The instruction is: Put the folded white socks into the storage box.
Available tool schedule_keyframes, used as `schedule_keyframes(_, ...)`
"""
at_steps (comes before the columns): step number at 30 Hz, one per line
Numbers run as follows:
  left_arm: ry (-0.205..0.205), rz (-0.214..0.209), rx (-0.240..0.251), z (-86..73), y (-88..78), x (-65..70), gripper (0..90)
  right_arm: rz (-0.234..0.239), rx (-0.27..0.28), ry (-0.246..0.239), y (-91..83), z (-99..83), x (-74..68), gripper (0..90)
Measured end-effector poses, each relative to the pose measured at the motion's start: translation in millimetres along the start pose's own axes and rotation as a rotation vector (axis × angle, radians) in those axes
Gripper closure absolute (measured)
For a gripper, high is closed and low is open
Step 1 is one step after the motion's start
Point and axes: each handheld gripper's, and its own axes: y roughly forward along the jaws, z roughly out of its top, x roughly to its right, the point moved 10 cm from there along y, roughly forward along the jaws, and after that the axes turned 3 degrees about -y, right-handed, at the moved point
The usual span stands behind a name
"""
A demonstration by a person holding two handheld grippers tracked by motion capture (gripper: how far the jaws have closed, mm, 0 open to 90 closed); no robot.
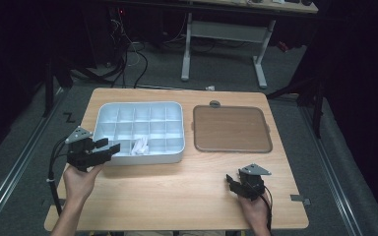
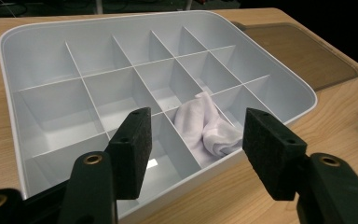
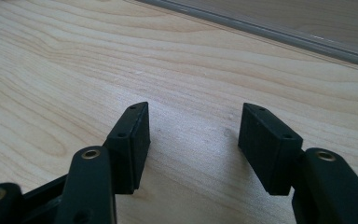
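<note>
A white tray (image 1: pixel 142 161) divided into several compartments lies on the left half of the wooden table (image 1: pixel 187 191). A crumpled white cloth (image 1: pixel 140 146) rests in one compartment of its front row. My left gripper (image 1: pixel 110 146) hovers at the tray's front left corner, jaws open with nothing between them. In the left gripper view, the cloth (image 2: pixel 205 126) lies beyond the open left gripper (image 2: pixel 198 116), inside the tray (image 2: pixel 9 56). My right gripper (image 1: pixel 231 183) rests near the table's front right, open and empty. The right gripper (image 3: pixel 193 109) frames bare wood.
A flat brown rectangular lid (image 1: pixel 231 129) lies to the right of the tray, and its edge (image 3: pixel 284 32) crosses the top of the right gripper view. Another table's white legs (image 1: pixel 187 49) stand beyond, with cables on the floor.
</note>
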Motion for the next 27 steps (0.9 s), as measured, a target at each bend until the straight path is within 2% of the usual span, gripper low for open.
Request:
schedule_keyframes(4,0.019,0.004,0.008,-1.9,-4.0,0.0,42.3,0.000,0.000,0.001,0.0,0.0,-0.1,43.7)
schedule_keyframes(8,0.020,0.000,0.008,-4.3,-7.2,0.5,41.5,0.000,0.001,-0.002,0.1,0.1,0.1,43.6)
schedule_keyframes(27,-0.024,-0.020,-0.004,-17.5,-17.3,-3.0,38.5,0.000,0.000,0.001,0.0,0.0,-0.1,43.7)
